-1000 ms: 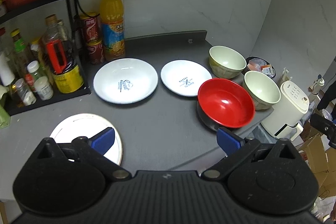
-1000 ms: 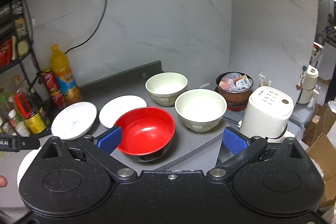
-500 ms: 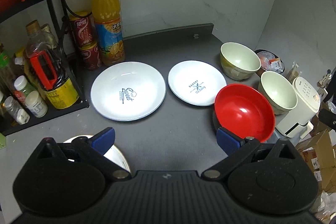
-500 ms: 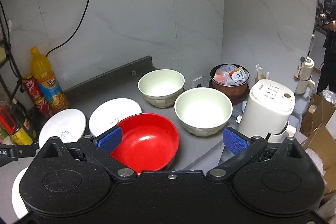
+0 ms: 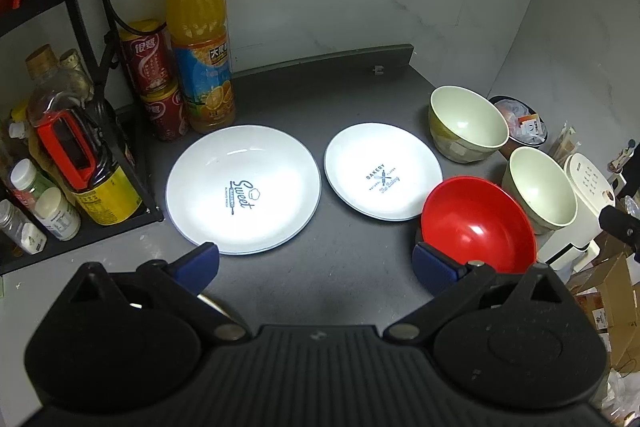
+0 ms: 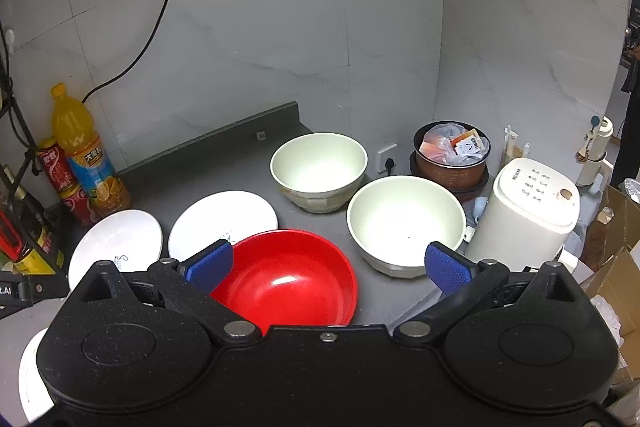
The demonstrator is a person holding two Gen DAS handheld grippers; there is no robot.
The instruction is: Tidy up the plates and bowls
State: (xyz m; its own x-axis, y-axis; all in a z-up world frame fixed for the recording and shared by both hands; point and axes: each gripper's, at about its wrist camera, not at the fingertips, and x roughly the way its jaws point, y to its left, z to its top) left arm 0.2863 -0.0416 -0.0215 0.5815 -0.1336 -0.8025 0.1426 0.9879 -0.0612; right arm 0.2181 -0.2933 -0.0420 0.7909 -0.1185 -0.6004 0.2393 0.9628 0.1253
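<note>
On the grey counter (image 5: 352,99) lie a large white "Sweet" plate (image 5: 243,188) and a smaller white "Bakery" plate (image 5: 383,176). To their right stand a red bowl (image 5: 476,223) and two cream bowls (image 5: 466,129) (image 5: 540,189). My left gripper (image 5: 316,261) is open and empty, above the counter in front of the plates. My right gripper (image 6: 328,263) is open and empty, above the red bowl (image 6: 292,277) with the near cream bowl (image 6: 406,223) ahead on the right. A third white plate (image 6: 30,379) shows at the left edge, mostly hidden.
An orange juice bottle (image 5: 200,43), red cans (image 5: 150,61) and a black rack of bottles and jars (image 5: 60,163) stand at the left. A white kettle-like appliance (image 6: 528,211) and a brown pot of packets (image 6: 452,157) sit beyond the counter's right edge. Cardboard boxes (image 5: 608,299) lie below.
Both grippers have moved forward toward the dishes, which now look larger. The near white plate has slipped under my left gripper's body. Nothing on the counter moved.
</note>
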